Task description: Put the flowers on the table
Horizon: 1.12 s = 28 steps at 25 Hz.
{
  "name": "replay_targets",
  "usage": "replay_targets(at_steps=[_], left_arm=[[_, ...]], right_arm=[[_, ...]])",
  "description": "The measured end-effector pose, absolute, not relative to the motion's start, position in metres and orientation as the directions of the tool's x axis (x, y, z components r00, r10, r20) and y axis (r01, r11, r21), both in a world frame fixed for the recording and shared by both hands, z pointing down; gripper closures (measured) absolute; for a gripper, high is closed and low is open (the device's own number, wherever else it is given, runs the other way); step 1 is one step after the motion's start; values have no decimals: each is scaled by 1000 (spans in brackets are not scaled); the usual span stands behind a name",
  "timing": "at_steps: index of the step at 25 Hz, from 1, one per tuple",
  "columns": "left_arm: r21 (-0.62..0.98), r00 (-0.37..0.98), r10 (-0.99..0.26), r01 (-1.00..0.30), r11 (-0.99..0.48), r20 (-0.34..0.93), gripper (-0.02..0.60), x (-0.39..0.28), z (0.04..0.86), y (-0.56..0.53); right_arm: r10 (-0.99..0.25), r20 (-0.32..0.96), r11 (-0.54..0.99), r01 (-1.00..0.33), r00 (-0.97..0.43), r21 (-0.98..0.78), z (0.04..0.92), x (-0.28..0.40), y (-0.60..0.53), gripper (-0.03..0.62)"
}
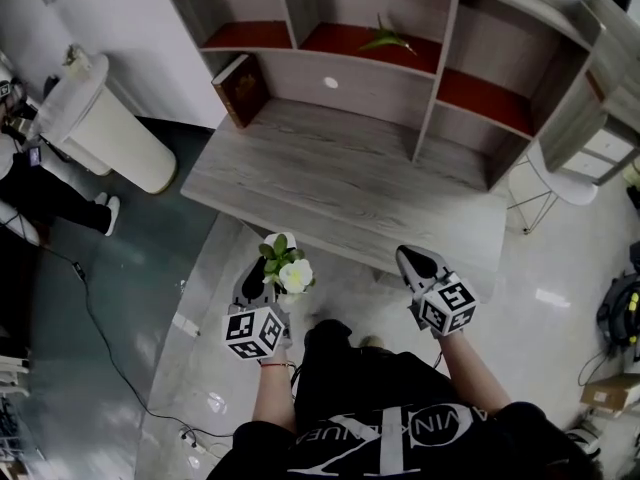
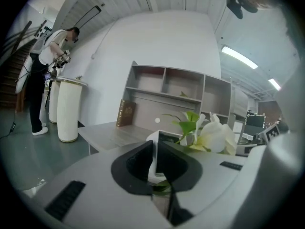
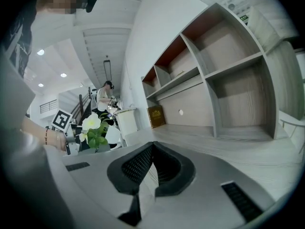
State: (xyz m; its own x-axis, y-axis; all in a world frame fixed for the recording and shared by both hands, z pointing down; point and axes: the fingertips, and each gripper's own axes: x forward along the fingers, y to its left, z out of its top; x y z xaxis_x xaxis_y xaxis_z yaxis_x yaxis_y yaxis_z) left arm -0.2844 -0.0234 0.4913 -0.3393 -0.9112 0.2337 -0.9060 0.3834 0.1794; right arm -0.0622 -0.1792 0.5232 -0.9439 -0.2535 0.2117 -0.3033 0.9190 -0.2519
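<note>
White flowers (image 1: 295, 275) with green leaves stand in a small white holder, just short of the front edge of the grey wooden table (image 1: 350, 183). My left gripper (image 1: 268, 258) is shut on the holder's thin white rim. In the left gripper view the rim is pinched between the black pads at my left gripper (image 2: 155, 151), and the flowers (image 2: 214, 135) lean out to the right. My right gripper (image 1: 407, 256) hovers at the same height off the table's front right, shut with nothing in it. In the right gripper view the pads of my right gripper (image 3: 151, 149) meet, and the flowers (image 3: 93, 127) show at the left.
The table carries a shelf unit (image 1: 440, 28) along its back, with a brown book (image 1: 240, 88) leaning at its left and a green sprig (image 1: 386, 38) on a shelf. A white bin (image 1: 105, 123) and a person (image 1: 25, 183) are at the left. A white chair (image 1: 555, 178) is at the right.
</note>
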Motion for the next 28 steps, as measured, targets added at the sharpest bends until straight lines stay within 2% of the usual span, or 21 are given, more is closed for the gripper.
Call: replay_targets(at_steps=[5,15,28], left_arm=[[202,-246,-937,-933,298,246,551,-304,499,-86],[244,43,-948,-969,37,315,551,-326,504,-215],[387,243,-868,-920,-65,433,551,-347,549,-295]], right_arm=[[-322,221,892,-373,-921,-256,525,-72,-210,583],[-449,255,824,-507,-856,-251,524,-106,-264,583],[-575,291,708,-643,-765,-290,542,-129,-293,583]])
